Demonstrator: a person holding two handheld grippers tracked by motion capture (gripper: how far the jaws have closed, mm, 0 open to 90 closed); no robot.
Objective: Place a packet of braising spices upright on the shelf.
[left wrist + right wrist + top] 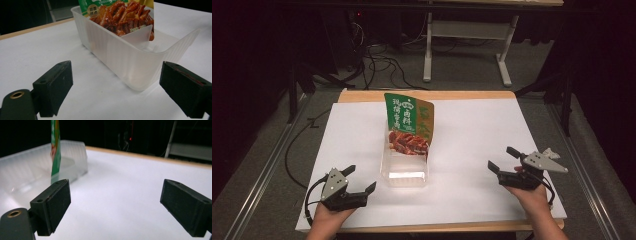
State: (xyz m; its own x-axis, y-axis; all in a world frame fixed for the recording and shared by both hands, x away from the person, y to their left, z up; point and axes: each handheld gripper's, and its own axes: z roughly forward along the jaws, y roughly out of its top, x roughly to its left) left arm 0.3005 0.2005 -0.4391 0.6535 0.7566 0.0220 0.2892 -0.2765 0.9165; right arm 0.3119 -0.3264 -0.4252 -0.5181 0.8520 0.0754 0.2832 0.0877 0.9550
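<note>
Dark room, cables on the floor [377, 65] behind a white counter [477, 125]. Between both grippers' spread, empty fingers stands a clear tub [404, 167] holding an upright snack pouch [408, 122]; the left gripper [360, 184] sits nearer than the right gripper [503, 159]. Pouch top is cut off in gripper views.

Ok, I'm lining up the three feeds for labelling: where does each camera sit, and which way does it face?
High view: above the person's side, looking forward and down on the table; both forearms, left gripper and right gripper show.
Left gripper view: on the left gripper, facing the clear tub; its open jaws show.
Right gripper view: on the right gripper, facing across the table; its open jaws show.
Shared: all see the tub and the snack pouch standing in it.
</note>
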